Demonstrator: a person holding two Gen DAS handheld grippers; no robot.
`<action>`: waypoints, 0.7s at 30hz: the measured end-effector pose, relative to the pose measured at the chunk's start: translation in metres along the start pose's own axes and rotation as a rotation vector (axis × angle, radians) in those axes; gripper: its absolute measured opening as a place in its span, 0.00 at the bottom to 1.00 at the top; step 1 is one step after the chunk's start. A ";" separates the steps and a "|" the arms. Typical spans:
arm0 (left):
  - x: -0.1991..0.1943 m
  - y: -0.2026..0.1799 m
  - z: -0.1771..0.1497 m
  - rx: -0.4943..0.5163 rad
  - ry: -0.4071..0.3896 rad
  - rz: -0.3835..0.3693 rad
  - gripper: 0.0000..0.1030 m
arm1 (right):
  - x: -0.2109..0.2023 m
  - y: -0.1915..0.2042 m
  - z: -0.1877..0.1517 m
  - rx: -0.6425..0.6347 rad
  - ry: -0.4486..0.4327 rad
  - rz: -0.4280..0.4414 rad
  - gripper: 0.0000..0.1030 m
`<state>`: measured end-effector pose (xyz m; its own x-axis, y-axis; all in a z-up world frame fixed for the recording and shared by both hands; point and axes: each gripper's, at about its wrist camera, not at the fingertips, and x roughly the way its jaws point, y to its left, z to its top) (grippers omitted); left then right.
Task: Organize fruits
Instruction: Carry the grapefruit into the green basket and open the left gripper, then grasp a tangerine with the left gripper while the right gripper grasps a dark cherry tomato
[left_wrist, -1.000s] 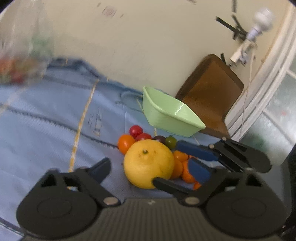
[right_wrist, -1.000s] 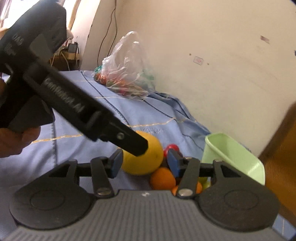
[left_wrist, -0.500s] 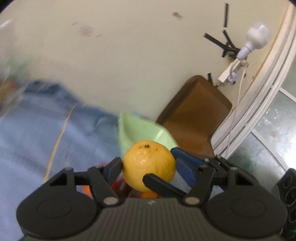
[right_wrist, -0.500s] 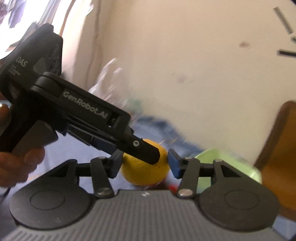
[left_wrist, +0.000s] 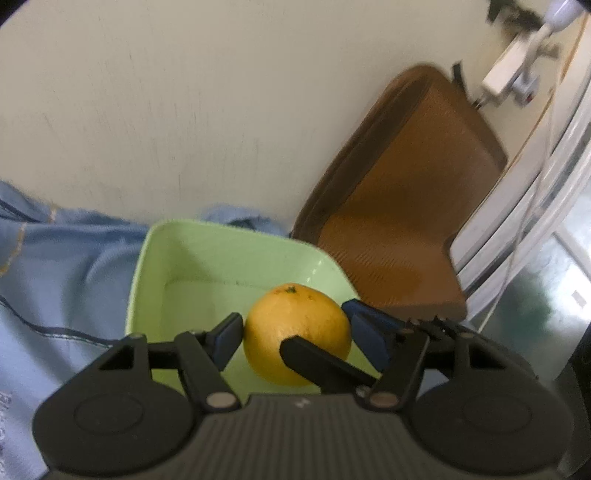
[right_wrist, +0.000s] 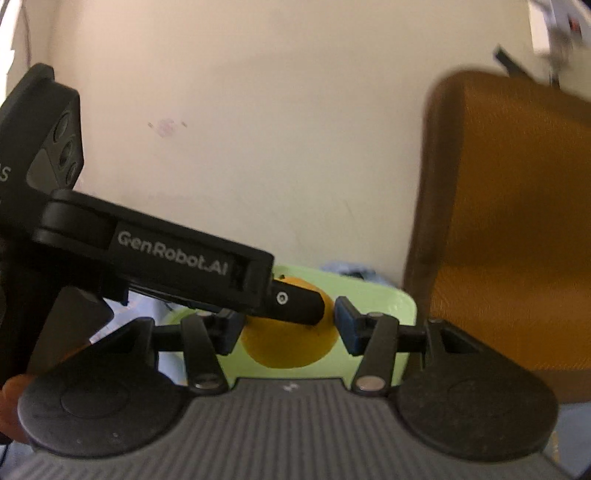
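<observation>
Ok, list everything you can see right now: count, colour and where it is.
cloth: one, blue, spread on the left
tub: one, pale green, on the cloth
yellow citrus fruit: one, yellow, held over the tub
brown panel: one, brown, upright behind the tub, to its right
plug fitting: one, white, blurred, top right
left tongs: black, blue pads, shut on the fruit
right tongs: black, blue pads, shut on the fruit
hand: fingertips only, lower left edge of the right wrist view
</observation>
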<state>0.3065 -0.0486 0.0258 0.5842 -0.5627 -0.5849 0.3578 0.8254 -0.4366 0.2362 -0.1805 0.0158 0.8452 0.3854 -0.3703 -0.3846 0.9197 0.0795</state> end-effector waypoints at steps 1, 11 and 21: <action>0.003 0.000 -0.001 0.000 0.011 0.003 0.67 | 0.003 -0.002 -0.001 0.015 0.006 0.003 0.54; -0.091 -0.004 -0.019 0.043 -0.137 -0.047 0.82 | -0.048 0.013 -0.005 0.046 -0.101 0.003 0.68; -0.181 0.055 -0.088 -0.057 -0.191 0.077 0.77 | -0.093 0.045 -0.045 0.134 -0.010 0.130 0.32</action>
<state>0.1564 0.0951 0.0478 0.7378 -0.4744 -0.4802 0.2680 0.8588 -0.4367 0.1235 -0.1779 0.0119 0.7954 0.5016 -0.3400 -0.4382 0.8637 0.2490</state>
